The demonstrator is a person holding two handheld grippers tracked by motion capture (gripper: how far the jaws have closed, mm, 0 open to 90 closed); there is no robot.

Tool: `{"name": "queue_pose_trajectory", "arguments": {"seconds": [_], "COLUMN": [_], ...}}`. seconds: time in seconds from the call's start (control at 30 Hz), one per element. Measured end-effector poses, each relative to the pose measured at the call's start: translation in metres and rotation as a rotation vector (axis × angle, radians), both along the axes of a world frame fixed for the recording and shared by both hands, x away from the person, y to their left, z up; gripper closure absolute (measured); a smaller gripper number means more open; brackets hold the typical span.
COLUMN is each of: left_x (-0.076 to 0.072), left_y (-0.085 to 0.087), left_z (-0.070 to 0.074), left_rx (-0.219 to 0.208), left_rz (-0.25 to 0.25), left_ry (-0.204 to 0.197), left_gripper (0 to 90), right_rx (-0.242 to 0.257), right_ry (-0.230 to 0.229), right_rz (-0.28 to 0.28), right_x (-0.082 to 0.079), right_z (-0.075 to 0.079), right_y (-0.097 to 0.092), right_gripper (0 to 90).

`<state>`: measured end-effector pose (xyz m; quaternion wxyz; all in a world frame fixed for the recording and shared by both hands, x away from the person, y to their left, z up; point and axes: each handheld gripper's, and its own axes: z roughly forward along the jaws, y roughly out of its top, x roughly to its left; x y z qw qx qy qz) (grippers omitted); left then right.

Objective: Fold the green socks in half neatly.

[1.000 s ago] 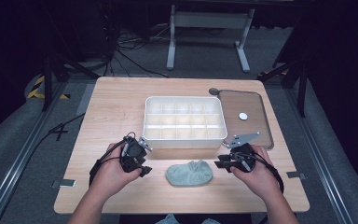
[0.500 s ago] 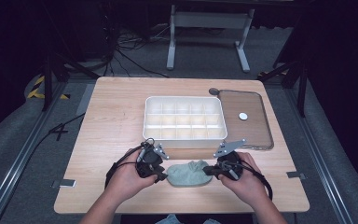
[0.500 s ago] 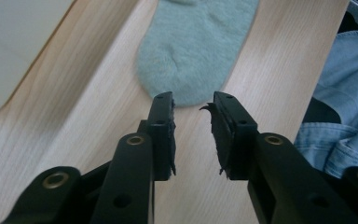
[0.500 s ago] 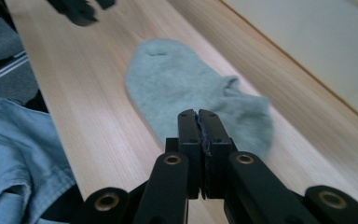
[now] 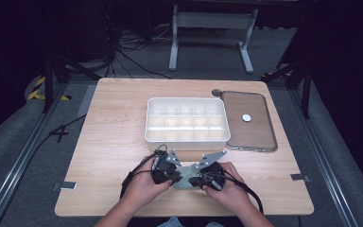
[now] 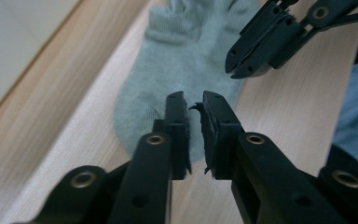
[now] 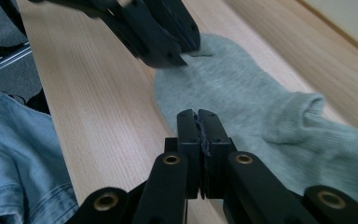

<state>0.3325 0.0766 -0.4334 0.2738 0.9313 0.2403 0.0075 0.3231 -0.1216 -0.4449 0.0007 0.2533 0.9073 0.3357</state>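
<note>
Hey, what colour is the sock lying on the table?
The sock is a pale grey-green, plain with no pattern; it shows best in the right gripper view.

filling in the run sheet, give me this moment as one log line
left gripper: jaws just closing over sock edge, small gap | right gripper: shut at sock's near edge | divided tray: untouched

Sock [image 5: 185,171] near the table's [image 5: 113,142] front edge, before the compartment tray [image 5: 187,120]; lid [image 5: 248,120] right of the tray.

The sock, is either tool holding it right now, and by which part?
The right tool is shut at the sock's near edge, apparently pinching it. The left tool, jaws just closing, stands slightly apart over the toe end, not yet gripping.
</note>
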Motion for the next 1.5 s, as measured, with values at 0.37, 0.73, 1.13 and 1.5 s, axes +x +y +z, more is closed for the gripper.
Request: {"name": "queue_pose_trajectory", "arguments": {"seconds": [0.37,0.73,1.13,1.5], "left_x": [0.001,-0.002,-0.009,-0.009], "left_y": [-0.005,0.003,0.033,0.038], "left_z": [-0.015,-0.003,0.005,-0.013], "left_rx": [0.050,-0.072,-0.071,-0.119], "left_rz": [-0.028,-0.019,0.100,0.213], "left_ry": [0.061,0.104,0.064,0.126], "left_gripper": [85.0,70.6,68.5,60.9], "right_rx": [-0.059,-0.023,-0.030,-0.085], "right_ry": [-0.008,-0.027,-0.004,-0.019], "right_rz": [0.004,0.003,-0.029,-0.087], "right_x": [-0.002,-0.004,0.005,0.017], "right_z": [-0.014,-0.004,0.000,-0.001], "right_y": [0.008,0.000,0.001,0.001], "right_gripper": [89.4,89.9,89.8,89.6]}}
